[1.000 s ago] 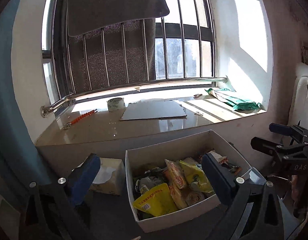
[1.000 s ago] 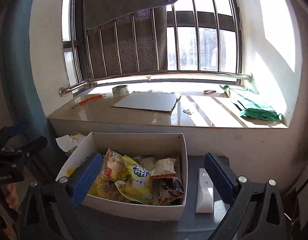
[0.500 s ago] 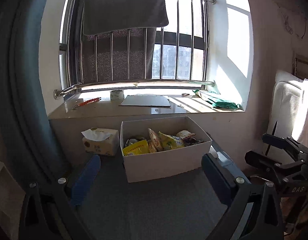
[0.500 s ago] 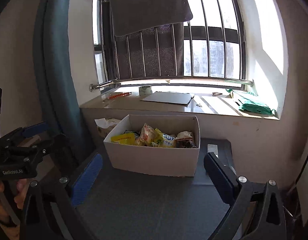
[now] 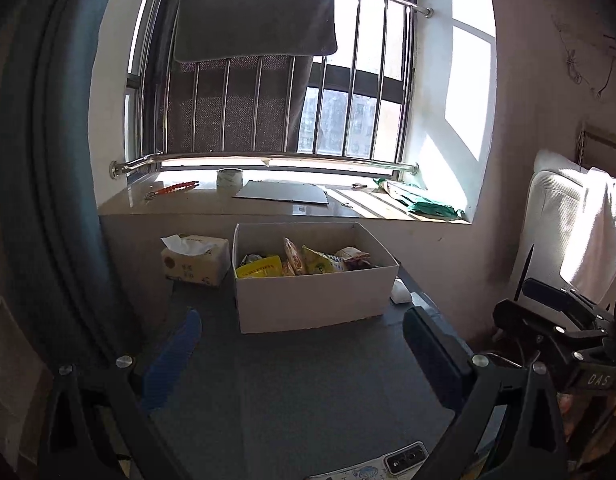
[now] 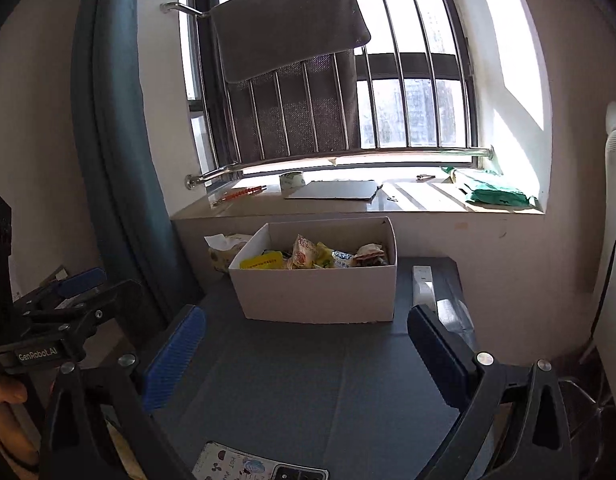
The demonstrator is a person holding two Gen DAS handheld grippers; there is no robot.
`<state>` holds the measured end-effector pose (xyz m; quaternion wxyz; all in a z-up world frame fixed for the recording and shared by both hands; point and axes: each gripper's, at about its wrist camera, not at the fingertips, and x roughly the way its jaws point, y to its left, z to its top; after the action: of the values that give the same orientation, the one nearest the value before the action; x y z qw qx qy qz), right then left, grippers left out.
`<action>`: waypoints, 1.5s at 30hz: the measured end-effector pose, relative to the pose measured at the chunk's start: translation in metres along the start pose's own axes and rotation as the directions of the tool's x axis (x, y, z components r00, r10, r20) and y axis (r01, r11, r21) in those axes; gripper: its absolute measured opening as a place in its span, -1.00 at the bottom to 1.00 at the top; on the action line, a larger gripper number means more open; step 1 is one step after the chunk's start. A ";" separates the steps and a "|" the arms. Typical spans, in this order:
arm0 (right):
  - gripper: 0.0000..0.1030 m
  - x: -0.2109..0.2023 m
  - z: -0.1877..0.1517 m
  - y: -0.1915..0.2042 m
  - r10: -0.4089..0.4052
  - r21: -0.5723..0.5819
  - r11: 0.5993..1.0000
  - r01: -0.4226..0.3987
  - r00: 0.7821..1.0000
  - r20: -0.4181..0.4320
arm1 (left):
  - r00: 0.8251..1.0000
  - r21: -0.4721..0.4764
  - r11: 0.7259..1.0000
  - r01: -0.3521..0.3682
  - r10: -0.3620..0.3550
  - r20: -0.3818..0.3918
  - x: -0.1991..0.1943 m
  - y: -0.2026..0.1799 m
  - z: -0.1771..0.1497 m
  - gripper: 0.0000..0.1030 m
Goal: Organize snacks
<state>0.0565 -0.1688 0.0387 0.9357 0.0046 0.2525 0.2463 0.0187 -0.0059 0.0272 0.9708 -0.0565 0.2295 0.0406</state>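
A white cardboard box (image 5: 312, 300) stands at the far side of a grey table (image 5: 308, 380), below the window sill; it also shows in the right wrist view (image 6: 320, 294). Several snack packets (image 5: 300, 262) lie inside it, among them a yellow one (image 6: 262, 262). My left gripper (image 5: 304, 356) is open and empty, well back from the box above the table. My right gripper (image 6: 306, 354) is open and empty too, at a similar distance. Each gripper appears at the edge of the other's view.
A tissue box (image 5: 196, 260) sits left of the box. A white remote (image 6: 422, 284) lies to its right. A phone (image 6: 260, 466) lies at the table's near edge. The sill (image 5: 268, 204) holds tape, a grey board and a green bag. A blue curtain (image 6: 108, 140) hangs left.
Both grippers have pulled back and away from the box, which now looks smaller and farther. Both stay open and empty. The snacks have not moved.
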 end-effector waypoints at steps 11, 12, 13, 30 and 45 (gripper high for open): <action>1.00 -0.001 -0.004 0.001 0.018 0.002 1.000 -0.018 1.000 -0.007 | 1.000 0.020 1.000 -0.007 0.007 -0.009 0.003 -0.002 -0.001 1.00; 1.00 -0.002 -0.004 0.001 0.018 0.001 1.000 -0.018 1.000 -0.008 | 1.000 0.021 1.000 -0.007 0.008 -0.012 0.004 -0.002 0.000 1.00; 1.00 -0.002 -0.003 0.001 0.018 -0.001 1.000 -0.018 1.000 -0.007 | 1.000 0.020 1.000 -0.007 0.007 -0.012 0.004 -0.002 0.000 1.00; 1.00 -0.003 -0.002 0.003 0.021 -0.003 1.000 -0.021 1.000 -0.011 | 1.000 0.024 1.000 -0.015 0.015 -0.018 0.006 -0.003 -0.002 1.00; 1.00 -0.002 -0.003 0.003 0.027 -0.006 1.000 -0.027 1.000 -0.011 | 1.000 0.033 0.999 -0.020 0.020 -0.021 0.006 -0.004 -0.002 1.00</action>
<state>0.0525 -0.1676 0.0377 0.9308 0.0040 0.2570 0.2598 0.0239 -0.0096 0.0234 0.9686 -0.0388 0.2411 0.0460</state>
